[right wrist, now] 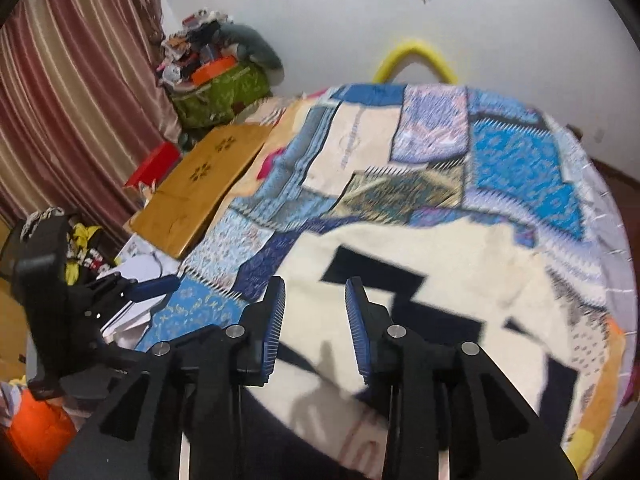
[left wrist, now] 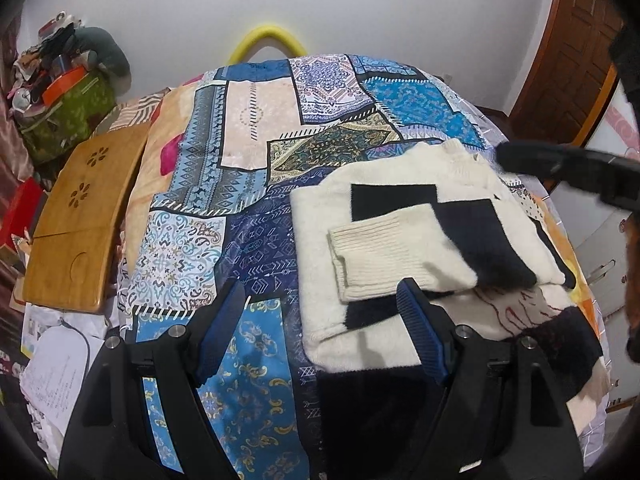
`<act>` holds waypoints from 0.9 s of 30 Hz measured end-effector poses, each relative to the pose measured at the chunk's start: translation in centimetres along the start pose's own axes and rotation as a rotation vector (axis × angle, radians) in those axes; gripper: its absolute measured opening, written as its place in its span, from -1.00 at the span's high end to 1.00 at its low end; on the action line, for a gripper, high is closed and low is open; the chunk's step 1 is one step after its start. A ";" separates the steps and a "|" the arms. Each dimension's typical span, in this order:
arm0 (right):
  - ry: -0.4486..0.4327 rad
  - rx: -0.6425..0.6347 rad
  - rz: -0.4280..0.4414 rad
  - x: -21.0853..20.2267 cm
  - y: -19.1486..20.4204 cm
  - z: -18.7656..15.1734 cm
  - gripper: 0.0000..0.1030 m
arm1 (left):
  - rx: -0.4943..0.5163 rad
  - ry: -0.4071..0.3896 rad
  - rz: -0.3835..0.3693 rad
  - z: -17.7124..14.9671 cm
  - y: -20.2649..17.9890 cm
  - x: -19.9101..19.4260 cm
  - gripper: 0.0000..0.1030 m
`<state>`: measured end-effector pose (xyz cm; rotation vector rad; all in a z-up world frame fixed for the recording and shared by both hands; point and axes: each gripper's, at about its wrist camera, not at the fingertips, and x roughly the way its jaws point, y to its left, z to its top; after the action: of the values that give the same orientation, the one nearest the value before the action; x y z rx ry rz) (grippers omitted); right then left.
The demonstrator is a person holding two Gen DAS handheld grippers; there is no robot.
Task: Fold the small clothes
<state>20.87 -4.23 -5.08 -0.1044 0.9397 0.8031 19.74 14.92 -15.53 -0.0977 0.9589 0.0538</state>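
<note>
A cream sweater [left wrist: 320, 216] with black blocks lies on the right half of a patchwork bedspread [left wrist: 224, 160], with one ribbed sleeve [left wrist: 384, 252] folded across its front. My left gripper [left wrist: 320, 286] is open and wide above the sweater's near left edge, holding nothing. The right gripper's black body [left wrist: 560, 164] reaches in from the right, over the sweater's collar. In the blurred right wrist view, my right gripper [right wrist: 315, 282] hovers over the sweater [right wrist: 460, 280], its jaws a little apart with no cloth between them. The left gripper [right wrist: 152, 286] shows at that view's left.
A wooden lap desk [left wrist: 80, 216] lies along the bed's left side, with papers [left wrist: 52, 376] below it. A green bag [left wrist: 68, 116] heaped with clutter stands in the far left corner by a curtain [right wrist: 60, 100]. A yellow hoop [left wrist: 268, 40] rises behind the bed. A wooden door [left wrist: 576, 60] is at right.
</note>
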 end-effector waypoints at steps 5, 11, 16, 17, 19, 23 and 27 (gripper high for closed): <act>-0.082 -0.021 -0.120 -4.5 -2.8 -0.1 0.22 | 0.005 0.004 -0.004 1.0 -1.0 0.6 -0.51; -0.134 0.029 -0.220 -9.2 -7.9 -1.2 0.12 | -0.034 0.032 -0.029 2.0 -1.7 2.7 -0.51; -0.125 0.087 -0.334 -11.4 -12.8 -4.0 0.07 | -0.029 0.076 -0.017 2.2 -2.2 5.5 -0.51; -0.116 0.102 -0.346 -11.5 -13.7 -4.5 0.06 | -0.029 0.087 -0.016 2.2 -2.2 6.0 -0.50; -0.087 0.147 -0.369 -11.5 -15.8 -6.0 0.06 | -0.029 0.106 -0.014 1.9 -2.3 6.9 -0.50; -0.042 0.222 -0.390 -11.0 -18.8 -8.8 0.06 | -0.014 0.128 -0.024 1.4 -2.4 8.2 -0.33; -0.021 0.315 -0.365 -10.6 -21.2 -11.4 0.06 | -0.006 0.143 -0.042 1.3 -2.4 9.3 -0.21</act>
<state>23.59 -30.05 -9.37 0.0081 0.9807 0.3138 26.37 12.66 -22.24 -0.1286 1.0990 0.0111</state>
